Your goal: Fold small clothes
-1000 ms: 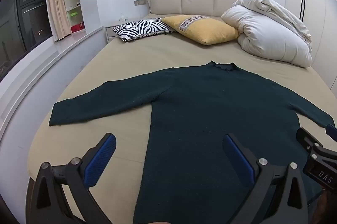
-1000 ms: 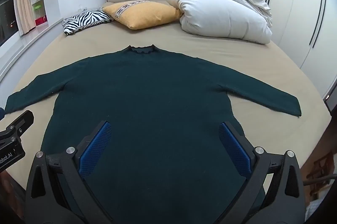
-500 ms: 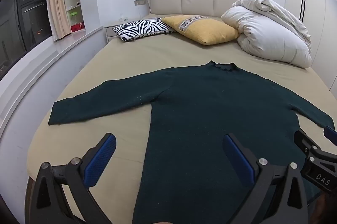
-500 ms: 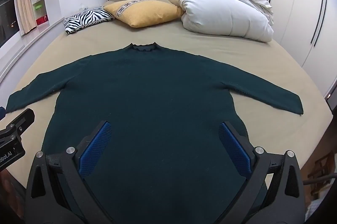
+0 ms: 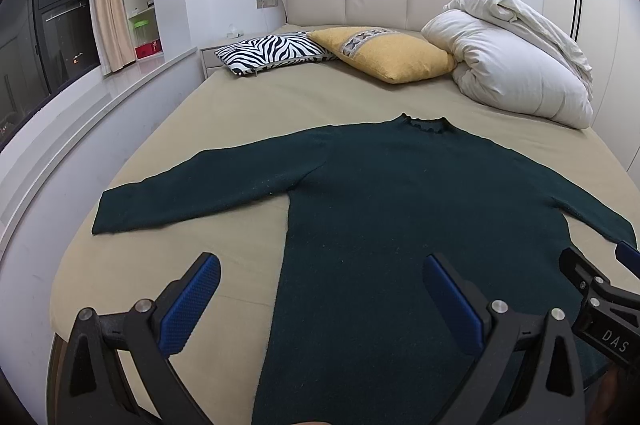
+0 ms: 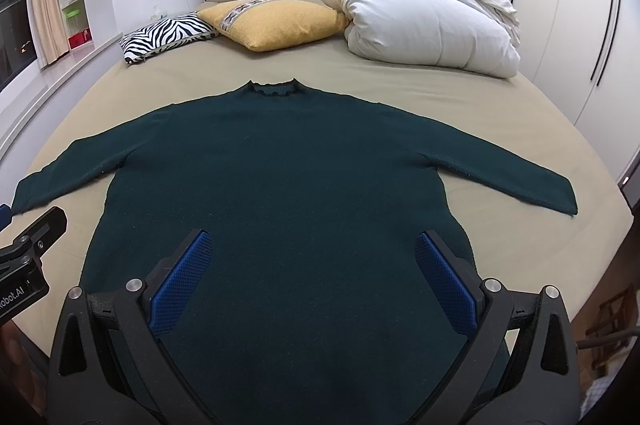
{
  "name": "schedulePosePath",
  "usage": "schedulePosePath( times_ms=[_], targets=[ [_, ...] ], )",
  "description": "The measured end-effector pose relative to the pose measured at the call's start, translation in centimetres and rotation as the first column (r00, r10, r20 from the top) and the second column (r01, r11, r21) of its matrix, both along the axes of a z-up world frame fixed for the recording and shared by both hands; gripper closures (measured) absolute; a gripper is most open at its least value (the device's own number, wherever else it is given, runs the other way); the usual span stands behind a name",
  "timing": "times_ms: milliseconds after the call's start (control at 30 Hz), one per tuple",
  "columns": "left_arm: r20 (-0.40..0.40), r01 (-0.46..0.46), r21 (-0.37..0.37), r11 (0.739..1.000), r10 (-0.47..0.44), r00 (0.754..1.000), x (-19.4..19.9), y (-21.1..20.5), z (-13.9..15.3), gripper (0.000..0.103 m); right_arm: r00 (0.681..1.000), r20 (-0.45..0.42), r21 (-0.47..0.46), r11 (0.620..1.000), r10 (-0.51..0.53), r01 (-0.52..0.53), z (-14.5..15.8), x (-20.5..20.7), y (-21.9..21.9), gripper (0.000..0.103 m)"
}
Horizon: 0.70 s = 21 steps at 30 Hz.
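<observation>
A dark green long-sleeved sweater lies flat on the tan bed, collar toward the headboard, both sleeves spread out; it also shows in the right wrist view. My left gripper is open and empty above the sweater's lower left edge. My right gripper is open and empty above the sweater's lower middle. The right gripper's fingers show at the right edge of the left wrist view. The left gripper's finger shows at the left edge of the right wrist view.
A zebra pillow, a yellow pillow and a bundled white duvet lie at the head of the bed. A white ledge runs along the left side. Wardrobe doors stand on the right.
Both views have shifted only slightly; the grippers stay open above the sweater's lower part. The sweater has not moved.
</observation>
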<state>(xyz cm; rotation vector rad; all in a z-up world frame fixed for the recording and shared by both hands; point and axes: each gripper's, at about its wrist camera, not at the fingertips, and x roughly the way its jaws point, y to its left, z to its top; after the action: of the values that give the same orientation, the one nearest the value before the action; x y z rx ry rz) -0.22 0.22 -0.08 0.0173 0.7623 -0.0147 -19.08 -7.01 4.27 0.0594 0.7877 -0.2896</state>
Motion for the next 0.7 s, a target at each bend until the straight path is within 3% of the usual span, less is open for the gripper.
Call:
schedulePosePath(
  times_ms=[700],
  targets=[
    [-0.004, 0.001, 0.0, 1.0, -0.001, 1.0, -0.06, 0.27, -0.38, 0.0, 1.0, -0.003, 0.005, 1.0, -0.001, 0.001, -0.32, 0.18, -0.38, 0.0]
  ],
)
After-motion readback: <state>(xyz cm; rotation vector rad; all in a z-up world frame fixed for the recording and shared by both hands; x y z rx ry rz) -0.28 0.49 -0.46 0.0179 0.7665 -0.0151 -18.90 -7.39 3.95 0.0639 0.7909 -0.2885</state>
